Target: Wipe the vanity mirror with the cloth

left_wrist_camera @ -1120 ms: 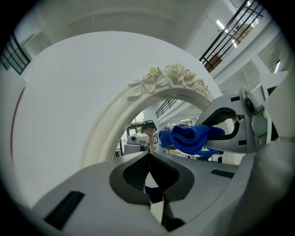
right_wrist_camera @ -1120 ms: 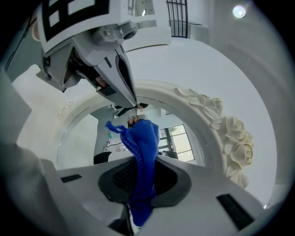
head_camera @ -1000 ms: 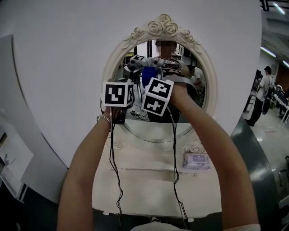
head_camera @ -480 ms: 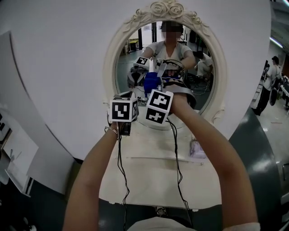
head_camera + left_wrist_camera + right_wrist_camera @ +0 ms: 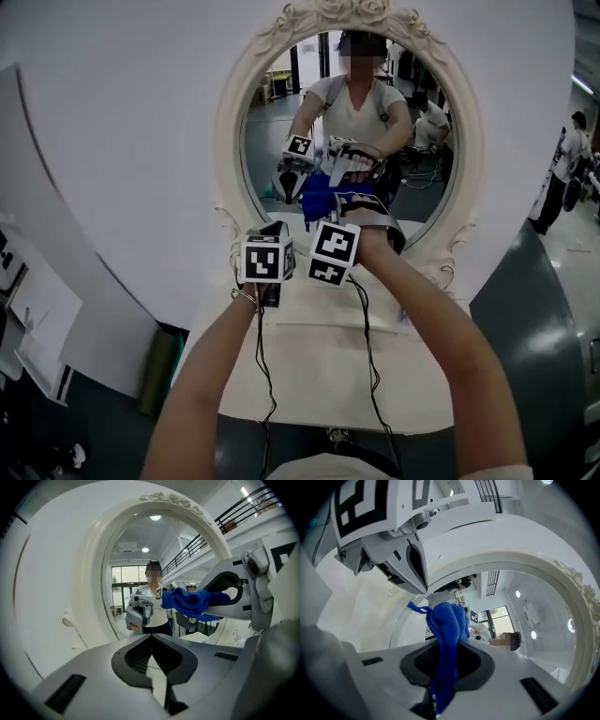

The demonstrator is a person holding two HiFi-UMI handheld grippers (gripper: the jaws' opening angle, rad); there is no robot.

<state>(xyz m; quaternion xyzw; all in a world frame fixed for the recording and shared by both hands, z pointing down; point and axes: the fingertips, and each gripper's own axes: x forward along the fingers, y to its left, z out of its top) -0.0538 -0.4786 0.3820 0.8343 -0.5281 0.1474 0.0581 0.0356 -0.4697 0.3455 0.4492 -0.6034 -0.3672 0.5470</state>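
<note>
An oval vanity mirror (image 5: 375,56) in an ornate white frame (image 5: 230,141) stands on a white vanity. My right gripper (image 5: 326,217), under its marker cube, is shut on a blue cloth (image 5: 321,199) held at the lower middle of the glass. In the right gripper view the cloth (image 5: 447,634) bunches up between the jaws of the right gripper (image 5: 440,686), close to the mirror (image 5: 520,611). My left gripper (image 5: 270,234) is just left of it, near the lower rim. Its jaws (image 5: 157,667) meet with nothing between them. The cloth (image 5: 190,602) shows to its right.
The white vanity top (image 5: 319,375) lies below the grippers, with cables (image 5: 261,375) hanging over it. A wipes packet (image 5: 405,323) peeks out by my right forearm. A white panel (image 5: 56,281) stands left. A person (image 5: 572,159) stands far right.
Both grippers have dropped from the middle of the glass to its lower part, the blue cloth going with the right one. The head view now takes in more of the mirror.
</note>
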